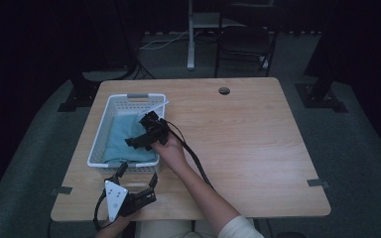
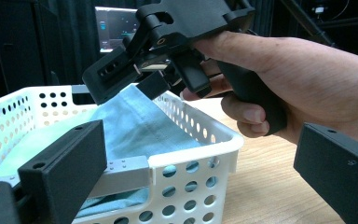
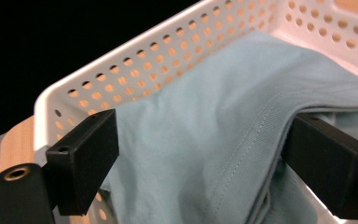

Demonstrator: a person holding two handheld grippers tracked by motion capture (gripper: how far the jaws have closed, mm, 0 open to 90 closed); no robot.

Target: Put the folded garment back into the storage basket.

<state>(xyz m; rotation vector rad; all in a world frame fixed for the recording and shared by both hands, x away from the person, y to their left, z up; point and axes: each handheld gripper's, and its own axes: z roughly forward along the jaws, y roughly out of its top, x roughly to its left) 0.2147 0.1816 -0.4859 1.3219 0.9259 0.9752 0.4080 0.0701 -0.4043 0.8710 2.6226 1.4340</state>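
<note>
- We see a dark room around the work area, with grey-green carpet (image 1: 357, 144) on the floor, a black chair (image 1: 243, 42) and a pale post (image 1: 191, 34) beyond the far edge, and a lit screen (image 2: 112, 25) glowing in the left gripper view.
- We see a light wood table (image 1: 248, 144) with rounded corners, a round cable hole (image 1: 223, 90) near its far edge and 2 grey tape tabs at its sides.
- We see a white perforated basket (image 1: 98, 134) on the table's left part, with a grey handle (image 1: 137, 95) at its far end.
- We see a light blue cloth (image 1: 121, 139) lying inside the basket and bunched up along its right wall.
- The right gripper (image 1: 140, 141) reaches into the basket from the right; in its own view the jaws stand wide with a stitched fold of the cloth between them, not pinched.
- The left gripper (image 1: 137, 174) sits at the table's near edge just before the basket, jaws wide apart, straddling its near corner.
</note>
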